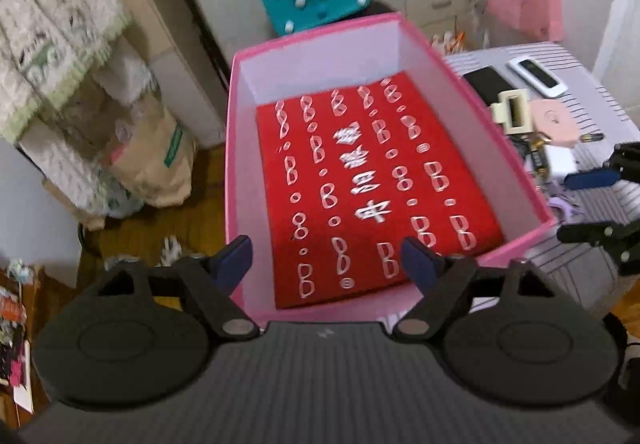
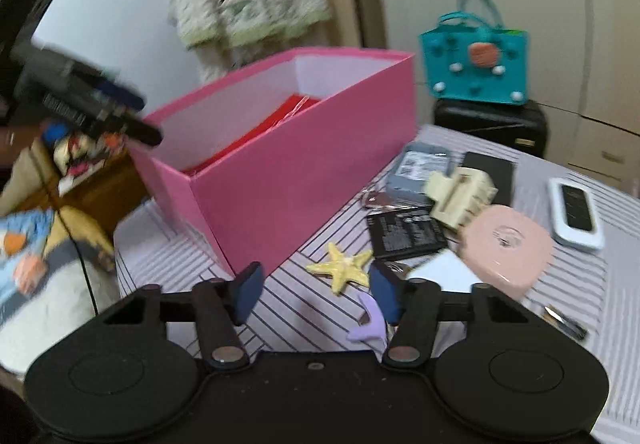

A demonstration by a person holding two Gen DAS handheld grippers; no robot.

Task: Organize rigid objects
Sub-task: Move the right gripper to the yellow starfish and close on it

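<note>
**Pink box holds only its red liner; the clutter is still on the tabletop**

The pink box [image 1: 394,43] stands along the left edge of the striped tabletop [image 2: 320,300], and inside it only a red printed sheet [image 1: 376,195] shows (no loose item can be seen on it). By that reading, the sorting has barely begun.

Still out, right of the box: a yellow starfish [image 2: 343,268] just beside its near corner, a purple clip [image 2: 370,326], a cream hair claw [image 2: 460,197], a pink round case [image 2: 506,244], a black battery [image 2: 406,234], a grey pack [image 2: 420,169] and a white remote [image 2: 576,215].

The left gripper [image 1: 326,264] hovers over the box's near end, jaws parted, holding nothing. The right gripper [image 2: 316,294] is about half open and empty, low over the tabletop's near edge, the starfish just beyond its tips.
</note>
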